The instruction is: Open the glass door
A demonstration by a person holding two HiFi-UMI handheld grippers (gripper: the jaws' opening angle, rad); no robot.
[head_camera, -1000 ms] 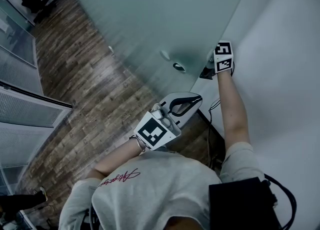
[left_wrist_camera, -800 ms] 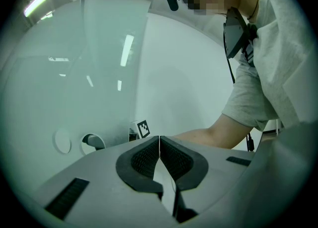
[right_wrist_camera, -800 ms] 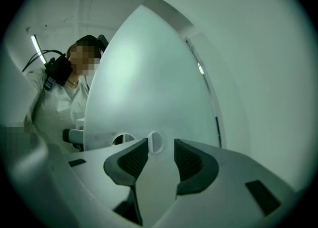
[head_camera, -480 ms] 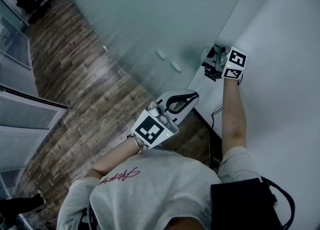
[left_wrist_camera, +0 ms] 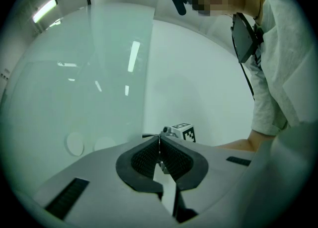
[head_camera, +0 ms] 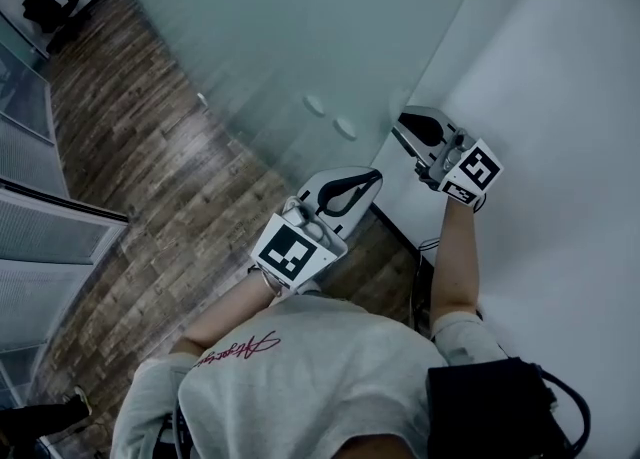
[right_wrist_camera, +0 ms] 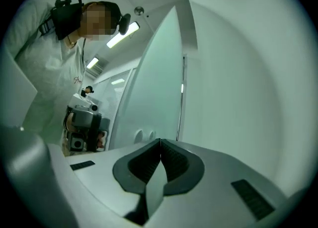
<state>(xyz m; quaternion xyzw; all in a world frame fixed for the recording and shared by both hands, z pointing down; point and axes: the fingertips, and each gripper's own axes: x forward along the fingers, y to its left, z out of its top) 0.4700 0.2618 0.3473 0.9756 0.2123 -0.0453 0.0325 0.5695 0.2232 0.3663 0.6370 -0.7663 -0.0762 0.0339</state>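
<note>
The frosted glass door (head_camera: 300,27) stands ahead, with two round discs (head_camera: 345,128) near its edge where it meets the white wall (head_camera: 560,67). My right gripper (head_camera: 398,117) hangs level just right of that edge, off the wall; its jaws are closing and stand together with nothing between them. My left gripper (head_camera: 378,175) is shut and empty, a little below the discs, tips toward the door. In the left gripper view the door (left_wrist_camera: 74,88) fills the left and the discs (left_wrist_camera: 75,143) lie beyond the shut tips (left_wrist_camera: 159,136). The right gripper view looks along the door's edge (right_wrist_camera: 181,98).
Wood flooring (head_camera: 150,147) runs left of the door. Glass partitions (head_camera: 40,237) stand at the far left and an office chair (head_camera: 45,2) at the top left corner. A dark skirting strip and a cable (head_camera: 430,247) lie at the wall's foot.
My right gripper drew back from the wall beside the door edge, swung round toward the door, and its jaws went from open to shut. The left gripper barely moved.
</note>
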